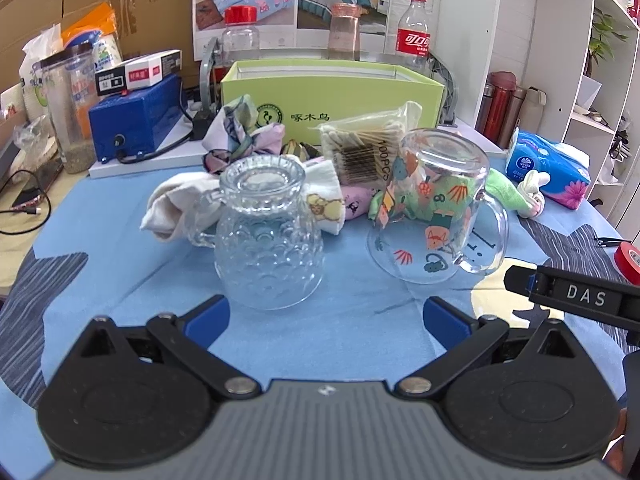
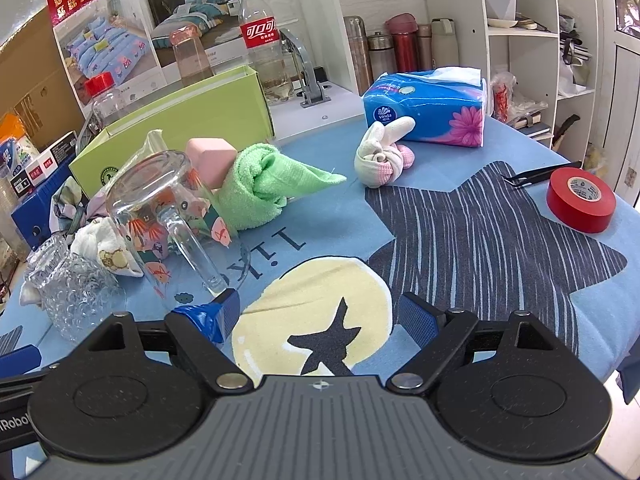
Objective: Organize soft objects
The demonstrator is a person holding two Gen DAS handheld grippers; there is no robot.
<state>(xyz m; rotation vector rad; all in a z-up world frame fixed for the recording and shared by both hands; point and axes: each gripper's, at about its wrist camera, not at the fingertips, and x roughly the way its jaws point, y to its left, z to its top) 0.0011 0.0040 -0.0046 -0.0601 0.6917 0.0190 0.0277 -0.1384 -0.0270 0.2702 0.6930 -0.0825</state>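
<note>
Soft things lie on the blue cloth in front of a green box (image 1: 336,96): a white sock (image 1: 176,204), a patterned cloth (image 1: 236,136), a green towel (image 2: 264,184), a pink sponge (image 2: 210,160) and a small cloth rabbit (image 2: 382,156). An upturned textured glass mug (image 1: 264,240) stands just ahead of my left gripper (image 1: 326,320), which is open and empty. A printed glass mug (image 1: 432,204) stands upturned to its right. My right gripper (image 2: 320,316) is open and empty over the cloth, its left finger beside the printed mug (image 2: 168,216).
A bag of cotton swabs (image 1: 364,148) leans on the box. A blue tissue pack (image 2: 428,108), red tape roll (image 2: 580,200) and tweezers (image 2: 536,176) lie to the right. Bottles (image 1: 414,32), a blue device (image 1: 132,120) and shelves (image 2: 520,40) stand behind.
</note>
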